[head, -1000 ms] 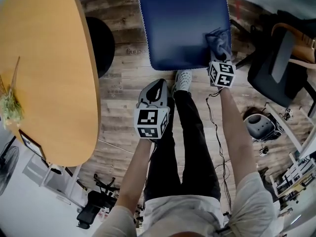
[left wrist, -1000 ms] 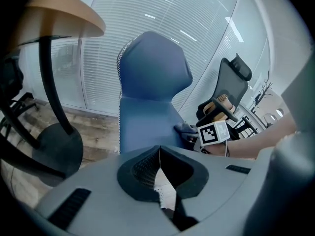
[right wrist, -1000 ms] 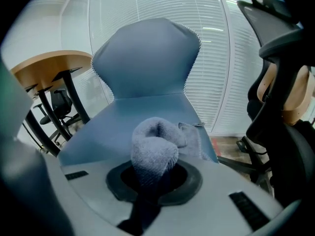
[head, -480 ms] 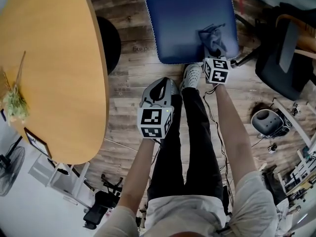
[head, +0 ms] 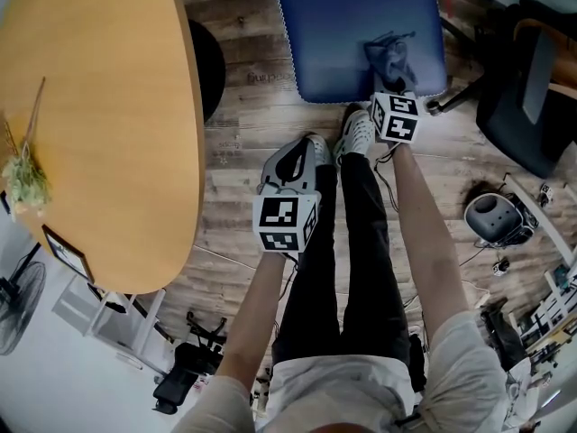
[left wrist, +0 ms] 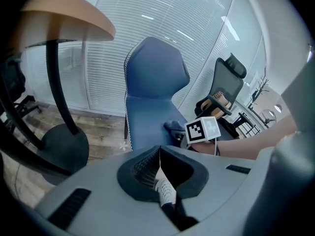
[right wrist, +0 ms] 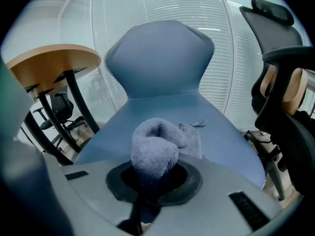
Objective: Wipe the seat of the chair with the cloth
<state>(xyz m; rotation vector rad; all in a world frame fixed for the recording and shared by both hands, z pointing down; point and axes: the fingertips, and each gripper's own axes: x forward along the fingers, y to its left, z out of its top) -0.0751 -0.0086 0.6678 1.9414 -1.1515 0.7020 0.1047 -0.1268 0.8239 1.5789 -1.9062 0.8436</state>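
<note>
Cloth point(head: 390, 61) nearer seat point(head: 343, 25) edge (in right claw point(right wrist: 152, 180))

Cloth point(head: 392, 59) on chair seat point(head: 347, 25), near-R corner, just ahead of my R gripper point(head: 391, 88). Table point(head: 90, 124) L of chair. My L gripper point(head: 292, 159) nearer me, over floor point(head: 239, 124).

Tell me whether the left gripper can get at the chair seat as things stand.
Probably yes: the left gripper hangs short of the seat, at its front edge, with only floor between, and the seat's left half is bare.
</note>
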